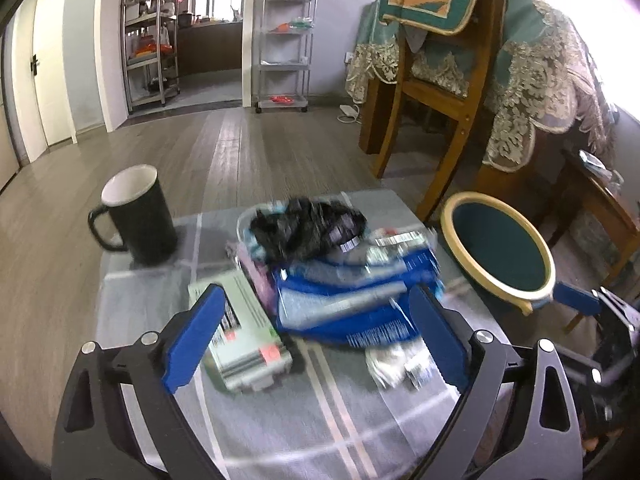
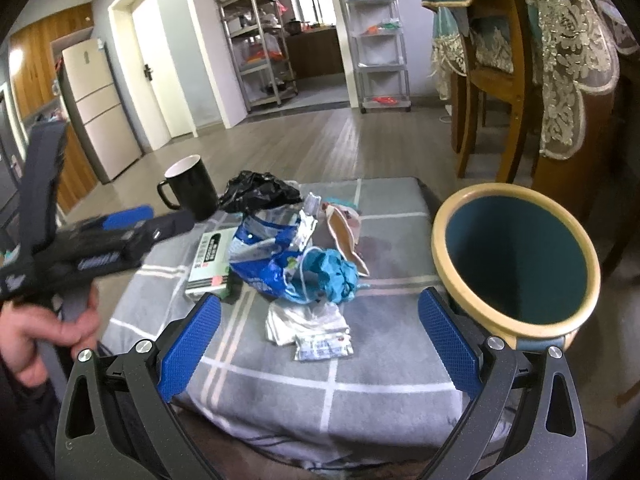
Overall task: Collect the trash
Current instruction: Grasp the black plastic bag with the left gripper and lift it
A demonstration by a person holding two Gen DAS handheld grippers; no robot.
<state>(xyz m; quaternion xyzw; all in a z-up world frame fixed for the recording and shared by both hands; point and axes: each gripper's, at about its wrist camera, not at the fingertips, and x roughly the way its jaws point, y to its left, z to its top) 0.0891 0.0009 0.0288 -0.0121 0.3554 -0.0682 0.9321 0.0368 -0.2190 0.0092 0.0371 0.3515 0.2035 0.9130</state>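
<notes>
Soft checked cloth (image 2: 360,392) covers the desk; glossy mug (image 2: 192,186), crinkled shiny blue bag (image 2: 264,256), textured rubbery fingers (image 2: 192,348).

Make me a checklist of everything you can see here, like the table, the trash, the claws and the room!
Surface: grey checked cloth over a small table.
Job's things: blue crinkly bag, black plastic bag, teal crumpled wad, white wrappers and a green-white box lie piled on the cloth; the bin, teal inside with a cream rim, stands at the right edge, looking empty.
Clutter: black mug, upright at the far left.
Grippers: left claw open, nothing between its pads; right claw open, empty.
Cables: white power strip on the floor near the chair.
Surroundings: wooden chair, lace tablecloth, shelf racks, fridge.
</notes>
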